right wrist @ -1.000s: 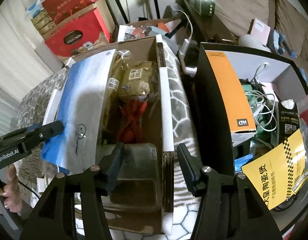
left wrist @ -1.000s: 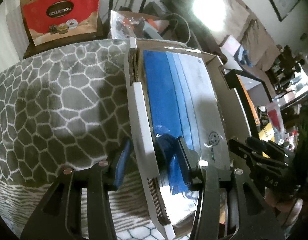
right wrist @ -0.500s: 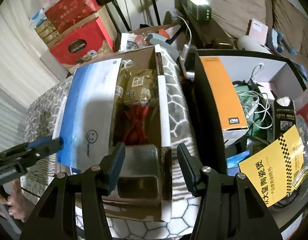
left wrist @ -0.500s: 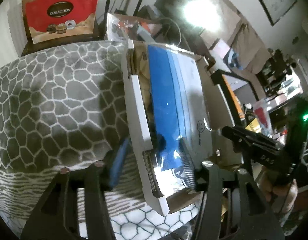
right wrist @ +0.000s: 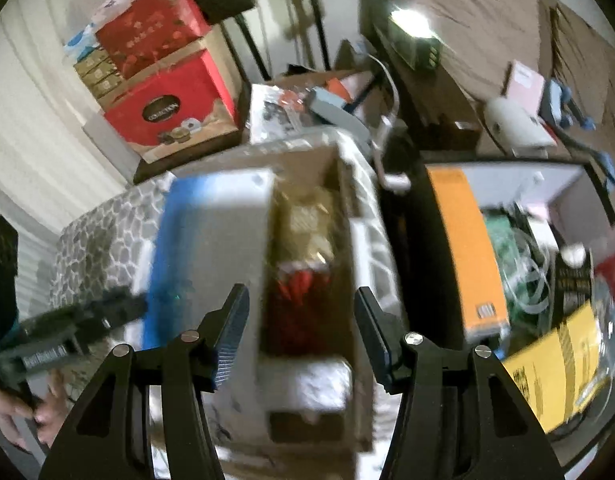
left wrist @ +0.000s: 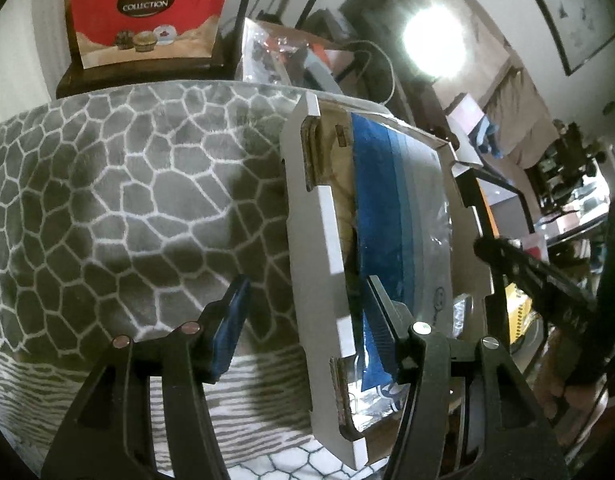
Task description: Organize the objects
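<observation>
Item: grey blanket (left wrist: 119, 200) with a white cell pattern, covering the surface that carries everything; my left view gives it sharp, my right view only a blurred strip at the left.

Item: open cardboard box (left wrist: 307, 248) with white-edged walls, lying on the blanket toward its right edge. Only my right view looks down inside: gold snack packets (right wrist: 311, 224) at the far end, something red (right wrist: 299, 296) in the middle, a pale shape at the near end, too blurred to name.

Item: black cube shelf (right wrist: 423, 240) just right of the box, seen properly in my right view only, with an orange book (right wrist: 467, 248) standing in it.

Item: red COLLECTION gift box (left wrist: 147, 8) beyond the blanket's far edge, in both views.

Item: blue-and-white plastic pouch (left wrist: 395, 216), flat and glossy, dark blue fading to white, with a small smiley mark at its near end. It lies over the left part of the box opening, along the left wall.

Item: my left gripper (left wrist: 307, 320), jaws parted, straddling the box's left wall, right finger beside the pouch's near end; whether it touches I cannot tell.

Item: my right gripper (right wrist: 299, 320), jaws apart and empty, above the box's near end.
</observation>
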A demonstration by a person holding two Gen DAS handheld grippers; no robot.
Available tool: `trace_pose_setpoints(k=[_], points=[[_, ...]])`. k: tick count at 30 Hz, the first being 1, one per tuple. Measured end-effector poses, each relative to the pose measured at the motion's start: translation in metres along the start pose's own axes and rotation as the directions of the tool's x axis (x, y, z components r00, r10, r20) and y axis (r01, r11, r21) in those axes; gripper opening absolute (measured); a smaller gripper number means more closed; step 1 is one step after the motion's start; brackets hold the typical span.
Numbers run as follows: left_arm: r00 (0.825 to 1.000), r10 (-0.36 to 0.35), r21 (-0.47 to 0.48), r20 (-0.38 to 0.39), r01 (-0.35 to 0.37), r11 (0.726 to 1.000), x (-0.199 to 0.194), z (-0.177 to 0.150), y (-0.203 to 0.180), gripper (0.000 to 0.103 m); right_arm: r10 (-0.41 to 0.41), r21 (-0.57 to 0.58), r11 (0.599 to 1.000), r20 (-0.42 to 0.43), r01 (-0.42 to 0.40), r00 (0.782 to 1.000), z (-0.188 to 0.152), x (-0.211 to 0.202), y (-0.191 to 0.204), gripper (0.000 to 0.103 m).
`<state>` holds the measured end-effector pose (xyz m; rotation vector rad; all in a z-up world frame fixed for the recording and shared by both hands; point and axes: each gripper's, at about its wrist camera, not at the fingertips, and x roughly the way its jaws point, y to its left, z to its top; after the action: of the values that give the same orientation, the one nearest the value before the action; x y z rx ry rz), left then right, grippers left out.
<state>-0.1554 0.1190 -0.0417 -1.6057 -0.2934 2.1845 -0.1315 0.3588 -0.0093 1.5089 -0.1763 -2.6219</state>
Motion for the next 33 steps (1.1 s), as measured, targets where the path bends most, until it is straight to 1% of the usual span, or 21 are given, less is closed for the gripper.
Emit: trace_pose_setpoints(k=[1, 3, 5, 7, 11, 14, 17, 20, 22, 25, 28, 33], points=[[1.0, 0.001, 0.0, 0.002, -0.001, 1.0, -0.001, 0.0, 0.001, 0.054, -0.001, -0.013, 1.0, 0.005, 0.001, 1.0, 0.004, 0.002, 0.006, 0.056], [1.0, 0.002, 0.0, 0.002, -0.002, 1.0, -0.002, 0.002, 0.003, 0.054, 0.013, -0.042, 0.999, 0.008, -0.013, 1.0, 0.012, 0.009, 0.019, 0.051], [1.0, 0.003, -0.005, 0.004, -0.003, 1.0, -0.003, 0.004, 0.007, 0.055, 0.024, -0.056, 0.998, -0.012, -0.025, 1.0, 0.016, 0.019, 0.029, 0.039], [1.0, -0.008, -0.013, 0.005, 0.008, 1.0, -0.003, 0.006, 0.011, 0.055, 0.028, -0.067, 0.997, -0.035, -0.03, 0.999, 0.018, 0.031, 0.037, 0.035], [1.0, -0.007, -0.017, 0.01, 0.007, 1.0, -0.004, 0.008, 0.016, 0.056, 0.016, -0.119, 0.993, -0.061, -0.023, 0.998, 0.018, 0.051, 0.057, 0.034], [1.0, -0.008, -0.019, 0.008, 0.008, 1.0, -0.006, 0.009, 0.019, 0.056, 0.026, -0.16, 0.986, -0.09, -0.04, 0.996, 0.016, 0.067, 0.07, 0.034], [1.0, -0.004, -0.012, 0.01, 0.004, 1.0, -0.008, 0.01, 0.02, 0.056, 0.015, -0.177, 0.984, -0.089, -0.031, 0.996, 0.013, 0.073, 0.074, 0.034], [1.0, 0.002, -0.004, 0.012, -0.002, 1.0, -0.01, 0.012, 0.021, 0.056, 0.039, -0.155, 0.987, -0.086, -0.052, 0.996, 0.015, 0.064, 0.069, 0.034], [1.0, 0.005, 0.001, 0.016, -0.005, 1.0, -0.011, 0.015, 0.019, 0.055, 0.068, -0.132, 0.988, -0.064, -0.076, 0.996, 0.017, 0.05, 0.061, 0.034], [1.0, 0.008, 0.011, 0.02, -0.008, 1.0, -0.012, 0.018, 0.015, 0.055, 0.065, -0.132, 0.989, -0.033, -0.069, 0.997, 0.02, 0.032, 0.054, 0.034], [0.999, 0.022, 0.022, 0.029, -0.023, 0.999, -0.013, 0.024, 0.011, 0.055, 0.053, -0.124, 0.991, -0.021, -0.055, 0.998, 0.018, 0.016, 0.043, 0.035], [0.997, 0.066, 0.042, 0.044, -0.068, 0.997, -0.012, 0.042, 0.006, 0.056, 0.03, -0.085, 0.996, -0.025, -0.032, 0.999, -0.001, -0.005, 0.014, 0.037]])
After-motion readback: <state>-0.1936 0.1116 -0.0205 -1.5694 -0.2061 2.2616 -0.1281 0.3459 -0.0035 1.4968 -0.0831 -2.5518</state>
